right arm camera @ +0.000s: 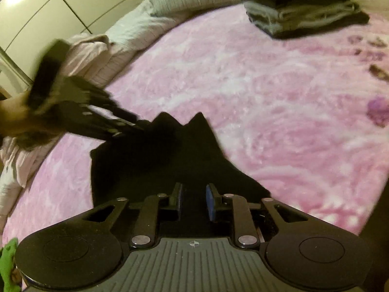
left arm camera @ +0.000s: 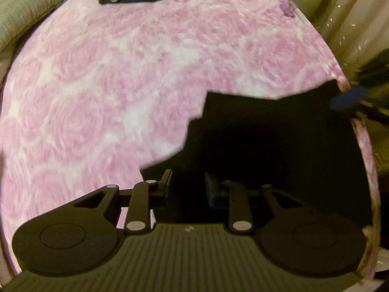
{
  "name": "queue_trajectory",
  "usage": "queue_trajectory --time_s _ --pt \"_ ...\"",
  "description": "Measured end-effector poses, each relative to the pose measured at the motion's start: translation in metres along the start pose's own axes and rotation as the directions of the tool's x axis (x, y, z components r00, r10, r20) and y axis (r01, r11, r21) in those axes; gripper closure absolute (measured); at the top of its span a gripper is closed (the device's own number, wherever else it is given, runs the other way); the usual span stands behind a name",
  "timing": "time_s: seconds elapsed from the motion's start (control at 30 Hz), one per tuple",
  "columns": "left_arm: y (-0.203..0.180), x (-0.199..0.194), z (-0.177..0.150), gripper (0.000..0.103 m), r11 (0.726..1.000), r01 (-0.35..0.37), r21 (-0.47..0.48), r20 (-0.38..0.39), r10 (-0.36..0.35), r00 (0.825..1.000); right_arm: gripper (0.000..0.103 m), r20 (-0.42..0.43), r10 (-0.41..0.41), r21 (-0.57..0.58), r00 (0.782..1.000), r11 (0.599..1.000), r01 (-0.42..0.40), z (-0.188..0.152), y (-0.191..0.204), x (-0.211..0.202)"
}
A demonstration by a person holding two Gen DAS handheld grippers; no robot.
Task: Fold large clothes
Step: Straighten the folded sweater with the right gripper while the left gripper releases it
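My left tongs [left arm camera: 187, 182] slightly apart over the black garment [left arm camera: 279, 146] on the pink blanket [left arm camera: 121, 85], grip unclear, my right tongs [right arm camera: 194, 198] open above it, folded pile [right arm camera: 304, 12] far behind.

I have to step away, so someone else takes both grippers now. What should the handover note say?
Left gripper: jaws partly apart over the black garment; whether it pinches cloth cannot be told.
Right gripper: open, nothing gripped, above the same garment.
Done: stack of folded clothes at the far end of the pink blanket.
To do: finish folding the black garment, probably add it to the stack.
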State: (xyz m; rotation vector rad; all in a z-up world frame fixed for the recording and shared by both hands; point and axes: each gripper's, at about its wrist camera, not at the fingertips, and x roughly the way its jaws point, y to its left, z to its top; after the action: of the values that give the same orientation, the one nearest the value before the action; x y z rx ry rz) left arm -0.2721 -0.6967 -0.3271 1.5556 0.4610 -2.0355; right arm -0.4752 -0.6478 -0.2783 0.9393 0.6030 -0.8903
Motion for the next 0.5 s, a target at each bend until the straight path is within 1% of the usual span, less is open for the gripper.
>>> queue_trajectory --time_s 0.03,0.1,0.17,0.27,0.4,0.43,0.5 --pt "-0.002 0.002 -0.005 0.079 1.000 0.001 -0.002 -0.012 -0.001 1.000 0.085 -0.017 -0.014 0.027 1.000 1.000 0.015 -0.001 -0.007 0.008" --pt "-0.004 0.013 -0.015 0.079 1.000 -0.010 -0.006 -0.027 0.009 1.000 0.086 -0.043 -0.065 0.095 0.997 0.993 0.069 -0.005 -0.027 0.020" --pt "-0.001 0.025 -0.019 0.079 0.999 -0.008 -0.039 -0.021 0.007 1.000 0.086 -0.033 -0.033 0.140 0.999 0.989 0.037 -0.008 -0.041 0.023" --pt "0.002 0.026 -0.015 0.080 0.997 -0.013 -0.081 -0.011 0.012 1.000 0.086 -0.041 -0.042 0.053 0.998 0.998 0.044 -0.009 -0.034 0.023" --pt "-0.004 -0.003 -0.026 0.080 0.992 -0.060 -0.107 0.007 0.061 0.998 0.084 -0.059 -0.078 0.079 0.995 0.993 0.082 -0.005 -0.023 0.006" --pt "-0.006 -0.012 -0.033 0.080 0.990 -0.069 -0.125 0.013 0.071 0.997 0.081 -0.057 -0.072 0.077 0.996 0.994 0.077 -0.005 -0.016 0.002" --pt "-0.012 -0.024 -0.048 0.080 0.986 -0.067 -0.152 0.016 0.070 0.997 0.078 -0.055 -0.034 0.041 0.998 0.999 0.036 -0.010 0.005 -0.007"
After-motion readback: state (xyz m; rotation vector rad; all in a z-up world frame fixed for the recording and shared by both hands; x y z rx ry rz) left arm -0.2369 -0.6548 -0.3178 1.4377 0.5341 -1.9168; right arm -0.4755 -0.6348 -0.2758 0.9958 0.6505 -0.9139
